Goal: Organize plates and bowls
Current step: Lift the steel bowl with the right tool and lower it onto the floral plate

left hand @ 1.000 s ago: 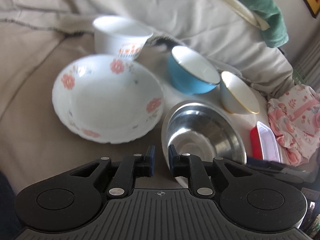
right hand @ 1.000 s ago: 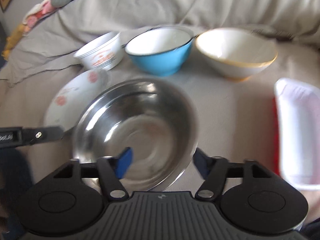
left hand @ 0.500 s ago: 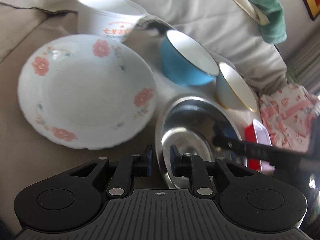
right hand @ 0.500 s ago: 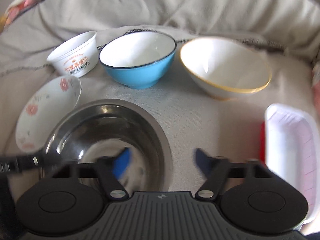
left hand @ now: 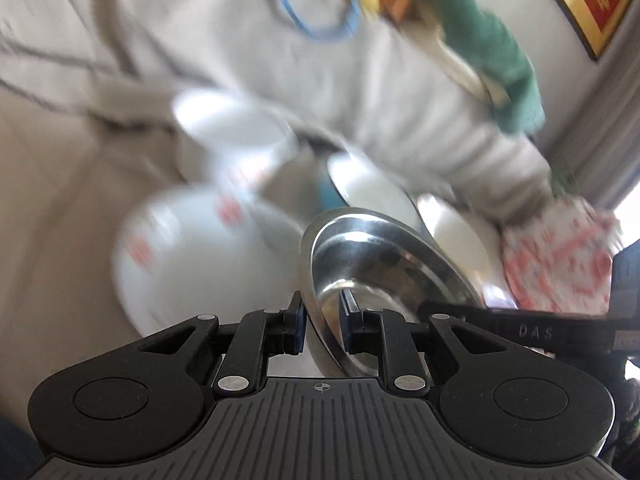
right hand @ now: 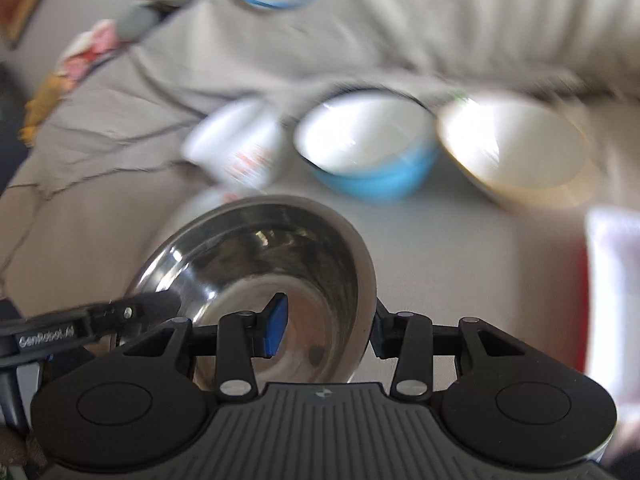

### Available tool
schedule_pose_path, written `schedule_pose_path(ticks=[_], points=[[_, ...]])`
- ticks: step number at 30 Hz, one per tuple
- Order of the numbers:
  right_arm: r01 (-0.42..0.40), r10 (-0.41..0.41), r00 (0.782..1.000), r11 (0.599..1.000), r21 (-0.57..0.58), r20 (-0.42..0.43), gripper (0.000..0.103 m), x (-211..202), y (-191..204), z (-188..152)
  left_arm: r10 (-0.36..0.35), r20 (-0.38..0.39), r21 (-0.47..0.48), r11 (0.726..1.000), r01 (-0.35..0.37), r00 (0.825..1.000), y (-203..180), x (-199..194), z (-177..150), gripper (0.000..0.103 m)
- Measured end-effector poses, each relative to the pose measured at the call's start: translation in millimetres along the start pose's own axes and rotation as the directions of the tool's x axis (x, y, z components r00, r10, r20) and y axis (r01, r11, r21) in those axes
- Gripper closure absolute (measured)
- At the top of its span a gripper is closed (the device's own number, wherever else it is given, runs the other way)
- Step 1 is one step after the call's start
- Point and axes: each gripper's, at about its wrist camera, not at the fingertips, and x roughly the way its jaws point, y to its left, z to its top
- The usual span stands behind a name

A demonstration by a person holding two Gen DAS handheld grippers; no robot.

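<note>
One steel bowl [left hand: 384, 276] sat between our left gripper [left hand: 322, 322] fingers in the left wrist view, its shiny rim clamped between them, with one blurred floral plate [left hand: 192, 252] beside it. Through the right wrist view, our right gripper [right hand: 328, 330] straddled the same bowl's rim, fingers on either side; we cannot tell whether they pressed it. Behind stood three bowls: white [right hand: 240, 152], blue [right hand: 372, 148], cream [right hand: 516, 152].

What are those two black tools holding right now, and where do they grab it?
Both hold the steel bowl by its rim: the left tool on one side, the right tool on the opposite side, one finger inside, one outside.
</note>
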Motion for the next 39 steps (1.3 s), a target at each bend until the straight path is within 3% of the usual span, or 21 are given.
schedule_pose_path(ticks=[2,5,8,13,18,21,25,27,29,32,34,36,39], points=[[-0.031,0.031,1.0,0.998,-0.046,0.004,0.061,19,22,19,0.078,0.029,0.003,0.997,-0.078,0.997,18,0,15,0.083],[-0.071,0.07,0.997,0.992,-0.108,-0.016,0.062,61,52,35,0.191,0.013,-0.002,0.982,-0.191,0.982,43,14,29,0.083],[-0.055,0.053,0.998,0.985,-0.162,-0.019,0.061,90,70,37,0.224,0.002,-0.013,0.975,-0.224,0.975,59,28,33,0.081],[-0.05,0.045,0.999,0.972,-0.232,-0.028,0.061,112,75,30,0.22,-0.003,-0.044,0.975,-0.22,0.976,76,48,32,0.08],[-0.067,0.06,0.998,0.967,-0.245,-0.035,0.061,117,68,22,0.251,-0.05,-0.016,0.967,-0.252,0.967,76,61,26,0.08],[-0.071,0.07,0.997,0.964,-0.257,-0.014,0.062,116,64,19,0.29,-0.028,-0.011,0.957,-0.29,0.957,78,58,25,0.08],[-0.044,0.06,0.997,0.963,-0.264,0.055,0.061,102,63,17,0.349,-0.045,-0.011,0.937,-0.35,0.936,84,61,24,0.067],[-0.036,0.059,0.994,0.969,-0.246,0.09,0.055,94,58,18,0.348,-0.073,-0.013,0.937,-0.35,0.935,86,64,23,0.064],[-0.031,0.051,0.994,0.98,-0.198,0.097,0.042,92,50,19,0.344,-0.097,-0.028,0.937,-0.348,0.934,90,68,23,0.063],[-0.073,0.075,0.997,0.992,-0.102,0.015,0.041,104,37,20,0.319,-0.149,-0.06,0.942,-0.33,0.936,95,76,21,0.071],[-0.152,0.151,0.986,0.988,-0.008,-0.065,0.041,115,28,19,0.287,-0.177,-0.082,0.949,-0.304,0.941,98,81,20,0.076],[-0.243,0.252,0.958,0.967,0.078,-0.139,0.044,127,22,17,0.295,-0.182,-0.081,0.946,-0.313,0.938,97,84,20,0.075],[-0.262,0.272,0.951,0.961,0.086,-0.15,0.045,128,20,16,0.282,-0.185,-0.1,0.948,-0.303,0.942,94,85,21,0.066]])
